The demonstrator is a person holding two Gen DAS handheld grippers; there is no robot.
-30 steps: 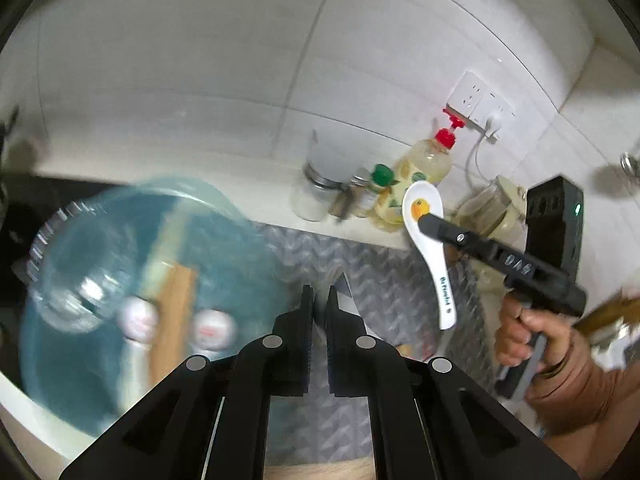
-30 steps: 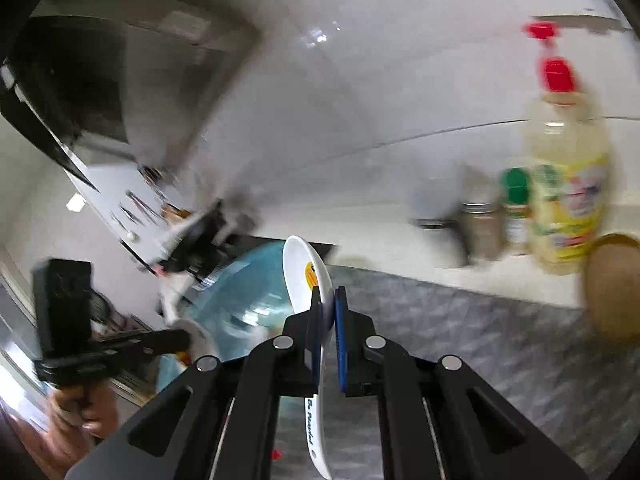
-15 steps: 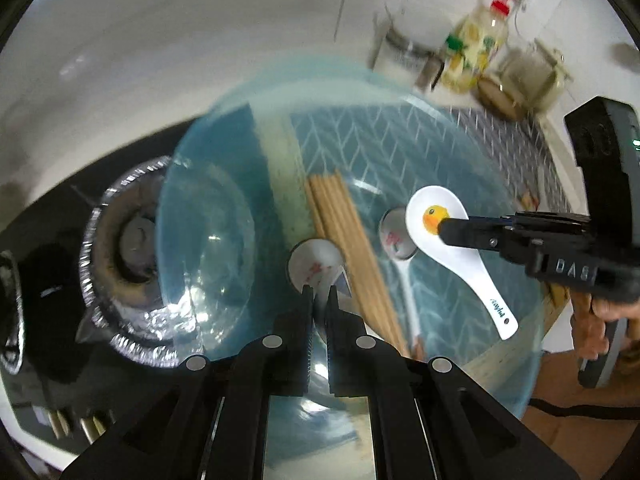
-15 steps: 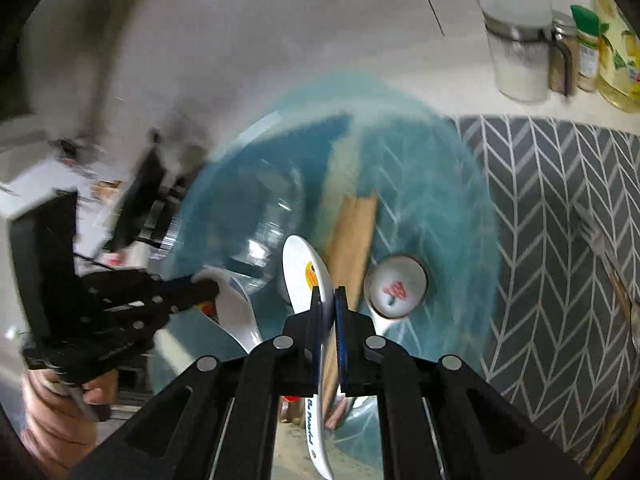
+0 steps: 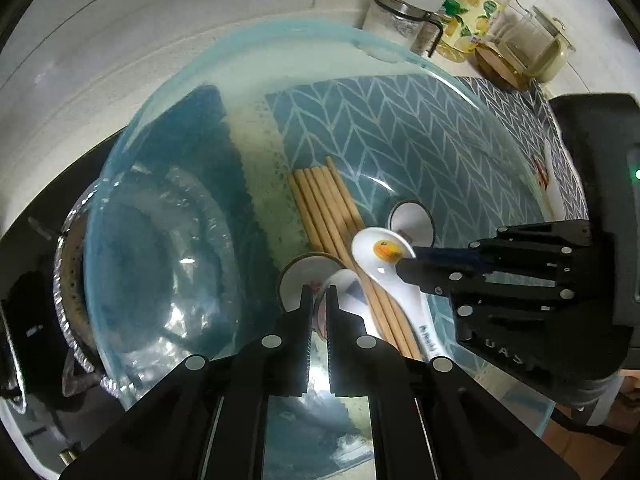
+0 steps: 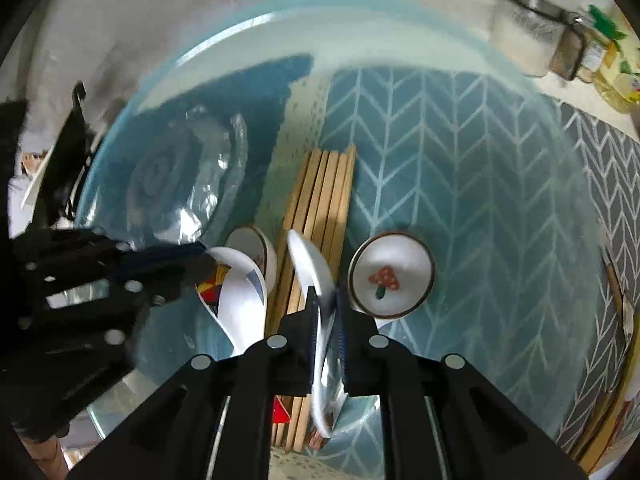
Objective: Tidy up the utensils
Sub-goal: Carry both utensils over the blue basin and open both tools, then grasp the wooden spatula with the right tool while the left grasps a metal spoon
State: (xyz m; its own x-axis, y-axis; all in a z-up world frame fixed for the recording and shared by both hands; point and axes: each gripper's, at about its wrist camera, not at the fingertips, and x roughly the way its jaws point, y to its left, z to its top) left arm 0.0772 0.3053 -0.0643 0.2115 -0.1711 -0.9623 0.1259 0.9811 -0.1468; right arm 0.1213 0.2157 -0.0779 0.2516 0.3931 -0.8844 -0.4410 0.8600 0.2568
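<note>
At the far left, under the blue glass of a large transparent bowl [image 5: 168, 184], a foil-ringed gas burner [image 5: 70, 288] shows through, so the bowl sits partly over the stove and partly over the herringbone mat [image 5: 532, 120] on the worktop. The left tongs [image 5: 319, 300] hang low over the bowl's near side with only a narrow slit between the jaws, pinching a white ceramic spoon [image 6: 240, 300] by its handle so that its scoop points down into the bowl; it appears to be about to be laid beside a mushroom-print spoon [image 6: 256, 250] lying there. In the middle, a bundle of wooden chopsticks [image 5: 328, 216] lies flat and parallel on the bowl's bottom, seemingly gathered there as one group. Across them, the right tongs [image 5: 404, 266] clamp a white duck-print spoon [image 5: 380, 248] by the neck, carried level just above the chopsticks, probably for release among the other spoons. Right of the chopsticks rests a second mushroom-print spoon [image 6: 390, 276], face up. Beyond the bowl, against the tiled wall, stand a glass jar [image 5: 400, 12], an oil bottle [image 5: 476, 12] and a glass teapot [image 5: 532, 48], well apart from the sorting.
</note>
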